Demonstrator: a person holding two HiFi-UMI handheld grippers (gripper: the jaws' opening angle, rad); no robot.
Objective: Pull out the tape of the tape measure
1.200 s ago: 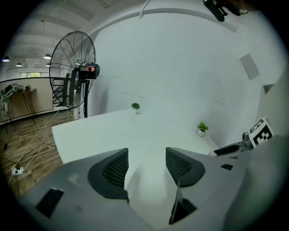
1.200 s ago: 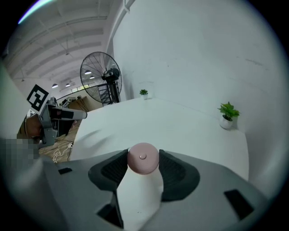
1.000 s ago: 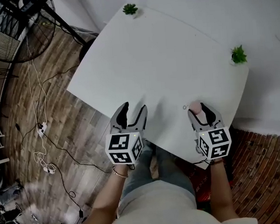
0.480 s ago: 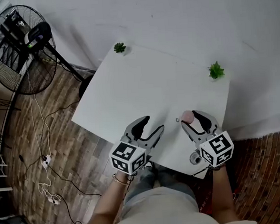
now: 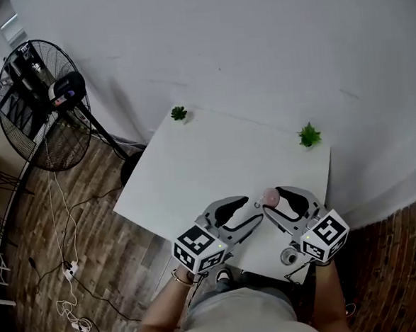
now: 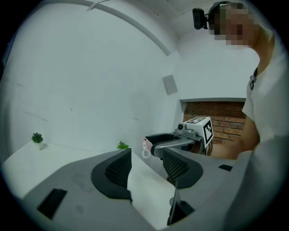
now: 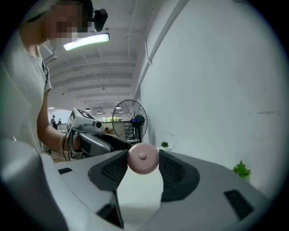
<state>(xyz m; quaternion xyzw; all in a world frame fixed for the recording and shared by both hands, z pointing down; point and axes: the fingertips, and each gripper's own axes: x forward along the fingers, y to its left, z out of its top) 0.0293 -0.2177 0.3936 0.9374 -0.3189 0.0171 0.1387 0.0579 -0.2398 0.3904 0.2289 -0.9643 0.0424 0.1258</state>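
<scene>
The tape measure [image 7: 143,158] is a small round pink case, and my right gripper [image 7: 142,168] is shut on it, one pad against each side. In the head view the right gripper [image 5: 273,201] holds the tape measure [image 5: 270,195] above the near edge of the white table [image 5: 193,156]. My left gripper [image 5: 248,213] points at it from the left, tips close to the case. In the left gripper view the left gripper [image 6: 146,166] is open with nothing between its pads; its jaws have just been closing a little. Beyond them hangs the tape measure [image 6: 145,144] with its small ring tab [image 6: 146,154].
Two small green plants [image 5: 179,113] [image 5: 309,135] stand at the table's far corners against the white wall. A black standing fan [image 5: 44,102] is at the left on the wooden floor, with cables [image 5: 66,267] below it. A red brick floor [image 5: 407,268] lies at the right.
Both grippers have risen off the table. The left one has swung right and turned to face the right gripper's pink case. The right gripper still holds the case.
</scene>
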